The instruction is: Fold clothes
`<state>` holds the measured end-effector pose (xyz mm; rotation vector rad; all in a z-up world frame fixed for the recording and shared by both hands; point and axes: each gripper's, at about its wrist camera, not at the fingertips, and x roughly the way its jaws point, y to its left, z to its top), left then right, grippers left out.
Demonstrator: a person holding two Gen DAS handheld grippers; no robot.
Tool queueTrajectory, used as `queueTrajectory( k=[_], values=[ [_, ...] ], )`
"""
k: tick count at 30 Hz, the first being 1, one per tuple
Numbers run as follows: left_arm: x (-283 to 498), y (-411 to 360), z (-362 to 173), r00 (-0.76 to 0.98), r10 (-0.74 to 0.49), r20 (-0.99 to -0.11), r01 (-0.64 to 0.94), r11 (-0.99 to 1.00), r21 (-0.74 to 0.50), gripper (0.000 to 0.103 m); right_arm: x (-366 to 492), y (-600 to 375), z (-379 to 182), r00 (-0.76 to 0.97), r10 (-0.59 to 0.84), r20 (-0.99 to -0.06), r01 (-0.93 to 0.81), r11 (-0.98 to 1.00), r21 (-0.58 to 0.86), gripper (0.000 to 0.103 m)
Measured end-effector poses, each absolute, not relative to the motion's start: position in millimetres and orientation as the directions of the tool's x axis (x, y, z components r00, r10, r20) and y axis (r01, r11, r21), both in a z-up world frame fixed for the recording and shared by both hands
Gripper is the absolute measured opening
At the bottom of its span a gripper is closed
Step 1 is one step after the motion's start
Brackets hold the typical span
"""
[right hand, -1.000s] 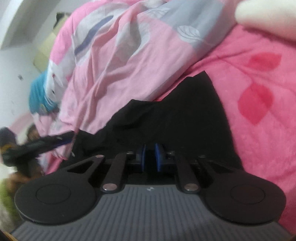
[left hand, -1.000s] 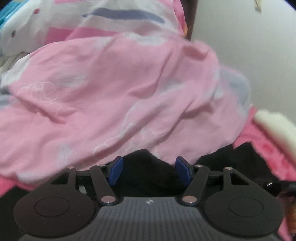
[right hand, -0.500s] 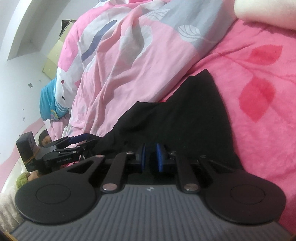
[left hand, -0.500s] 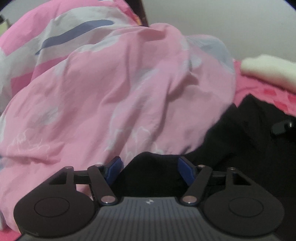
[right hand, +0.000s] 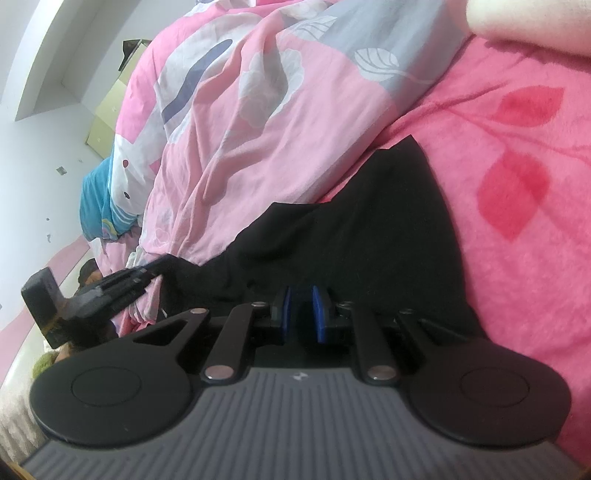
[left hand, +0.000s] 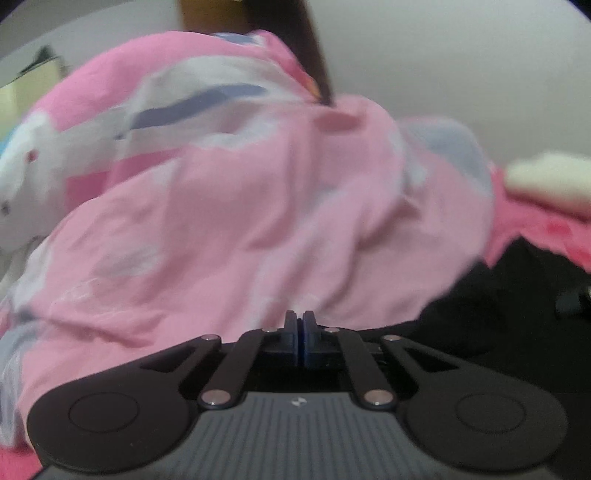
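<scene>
We are seeing a plain black garment (right hand: pixel 388 229) lying on a hot-pink blanket (right hand: pixel 524 221) printed with red leaves. A pale pink quilt (right hand: pixel 236 122) is showing grey, white and navy shapes, and a cream cloth (right hand: pixel 535 22) is sitting at the blanket's far corner.

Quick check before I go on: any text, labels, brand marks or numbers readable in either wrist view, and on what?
No readable words or numbers in either view.
Left tongs body: a small pale emblem, no letters.
Right tongs body: the same small emblem, no letters.
Left tongs seen in the right wrist view: any marking on their side is too blurred to read.
Black garment and pink quilt: only printed patterns, no text or tag showing.
</scene>
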<state>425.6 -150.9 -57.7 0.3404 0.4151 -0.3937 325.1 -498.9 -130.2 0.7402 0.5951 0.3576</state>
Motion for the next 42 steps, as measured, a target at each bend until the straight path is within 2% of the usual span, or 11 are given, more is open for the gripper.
queueTrajectory(
  k=[13, 14, 15, 16, 21, 24, 27, 30, 32, 38, 42],
  values=[
    [445, -172, -89, 0.874, -0.199, -0.443, 0.358, 0.880, 0.312, 0.010, 326, -500, -130, 0.775, 0.503, -0.382, -0.096, 0.692, 0.715, 0.012],
    [445, -173, -87, 0.872, -0.197, -0.448, 0.357, 0.881, 0.309, 0.023, 326, -500, -130, 0.775, 0.503, -0.382, -0.096, 0.691, 0.716, 0.012],
    [444, -171, -82, 0.871, -0.193, -0.451, 0.351, 0.887, 0.299, 0.047, 326, -500, -130, 0.775, 0.504, -0.382, -0.096, 0.691, 0.717, 0.012],
    [442, -169, -77, 0.874, -0.186, -0.450, 0.339, 0.895, 0.289, 0.057, 326, -500, -130, 0.775, 0.504, -0.381, -0.096, 0.690, 0.717, 0.012],
    [424, -162, -50, 0.903, -0.159, -0.400, 0.272, 0.931, 0.245, 0.071, 326, -502, -130, 0.774, 0.514, -0.371, -0.100, 0.677, 0.729, 0.012],
    [405, -170, -40, 0.909, -0.202, -0.365, 0.293, 0.932, 0.214, 0.072, 325, -504, -127, 0.776, 0.522, -0.353, -0.111, 0.665, 0.739, 0.018],
    [393, -192, -45, 0.868, -0.290, -0.403, 0.387, 0.904, 0.183, 0.069, 319, -511, -115, 0.804, 0.514, -0.300, -0.140, 0.653, 0.744, 0.021],
    [396, -218, -63, 0.787, -0.362, -0.499, 0.477, 0.871, 0.121, 0.051, 308, -526, -97, 0.872, 0.420, -0.254, -0.122, 0.687, 0.716, 0.027],
    [405, -234, -78, 0.738, -0.372, -0.563, 0.501, 0.861, 0.089, 0.042, 313, -539, -94, 0.894, 0.331, -0.302, -0.018, 0.699, 0.714, 0.027],
    [429, -243, -103, 0.691, -0.391, -0.608, 0.477, 0.878, -0.021, 0.042, 324, -544, -112, 0.863, 0.260, -0.433, 0.108, 0.743, 0.661, 0.030],
    [433, -242, -105, 0.669, -0.419, -0.614, 0.493, 0.868, -0.054, 0.051, 338, -543, -115, 0.858, 0.263, -0.440, 0.117, 0.735, 0.668, 0.036]
  ],
)
